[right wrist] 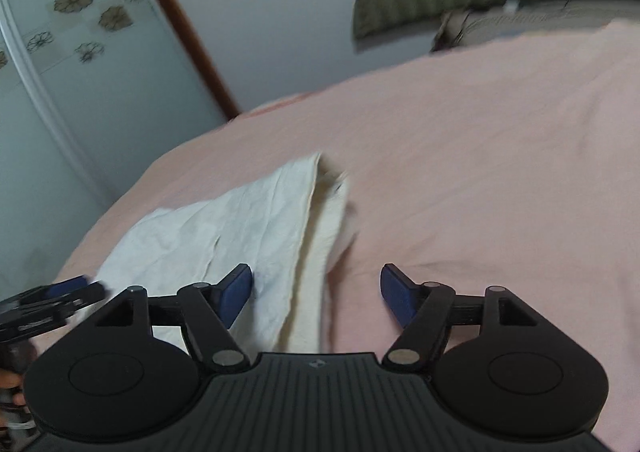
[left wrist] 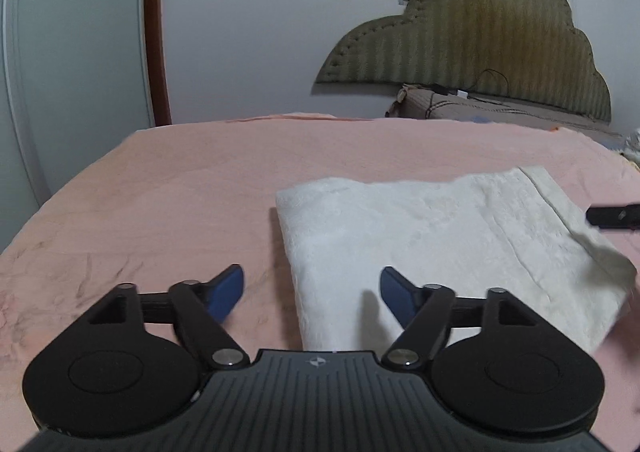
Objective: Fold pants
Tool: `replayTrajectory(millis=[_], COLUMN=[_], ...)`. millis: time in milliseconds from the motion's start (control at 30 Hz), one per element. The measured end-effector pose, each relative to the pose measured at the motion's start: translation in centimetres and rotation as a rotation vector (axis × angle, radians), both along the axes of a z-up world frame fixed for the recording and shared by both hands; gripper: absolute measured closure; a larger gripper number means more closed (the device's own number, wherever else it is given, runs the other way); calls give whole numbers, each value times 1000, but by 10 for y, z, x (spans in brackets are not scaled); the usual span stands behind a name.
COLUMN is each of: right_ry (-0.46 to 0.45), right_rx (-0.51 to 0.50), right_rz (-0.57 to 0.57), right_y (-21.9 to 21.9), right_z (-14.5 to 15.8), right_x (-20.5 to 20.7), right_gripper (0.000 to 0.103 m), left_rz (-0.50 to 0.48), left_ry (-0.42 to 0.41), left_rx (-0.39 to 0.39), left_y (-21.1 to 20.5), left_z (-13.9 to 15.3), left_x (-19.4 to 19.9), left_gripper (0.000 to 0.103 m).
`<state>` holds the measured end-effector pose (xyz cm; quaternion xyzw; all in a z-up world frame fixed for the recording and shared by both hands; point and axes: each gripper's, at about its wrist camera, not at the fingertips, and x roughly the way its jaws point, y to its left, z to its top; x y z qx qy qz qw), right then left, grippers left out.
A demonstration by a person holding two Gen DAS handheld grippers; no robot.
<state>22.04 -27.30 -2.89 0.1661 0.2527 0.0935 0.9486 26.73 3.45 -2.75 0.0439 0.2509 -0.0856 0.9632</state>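
The white fleecy pants lie folded into a rough rectangle on the pink bed cover. My left gripper is open over the fold's near left corner; the cloth runs between the blue pads without touching them. In the right wrist view the same pants show their smooth lining and a stacked right edge. My right gripper is open over that edge, pads clear of the cloth. The right gripper's tip shows at the far right of the left view, and the left gripper at the lower left of the right view.
A padded olive headboard leans against the white wall behind the bed, with a pillow and a cable at its foot. A wardrobe door with flower stickers stands at the left. A hand shows at the lower left edge.
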Motion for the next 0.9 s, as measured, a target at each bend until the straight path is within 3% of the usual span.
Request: replayTrajectory(millis=[100,167,233,267,333,400,467,600,800,900], right_ry=[-72,-30,32,50,87,74,54,59,81,105], right_rx=[-26,-119,-296,-338,-296,-184,-154,-182,-280,-245], right_rz=[178,274,220,164,55,38,46,104,133,144], right_y=[29,55,75,78,73,65,66,90,120,124], right_z=[9,5,-6,-9,-5,1,4,5,-7,-10], right_x=[-29,-33,-32,-33,-40,-55,-75,-108,-150,-168], right_gripper=[30,31,31,31,26,26,16,13,13,13], left_rz=[7,49,87,94,92,65,42,47,67,91], left_ry=[43,39,29,20,13,33,33,53,83,112], left_rx=[114,111,76,62,48,59,73,88,32,20], left_y=[-14,-13,-11,-9,-10,-15,-25,-39,-41,-39], left_z=[-12,-10,-1,4,8,6,4,-4,-12,-15], left_x=[0,-4,-18,-27,-46,-69,-84,-115,-145,-150], left_gripper=[16,16,18,17,13,3,1,1,1,1])
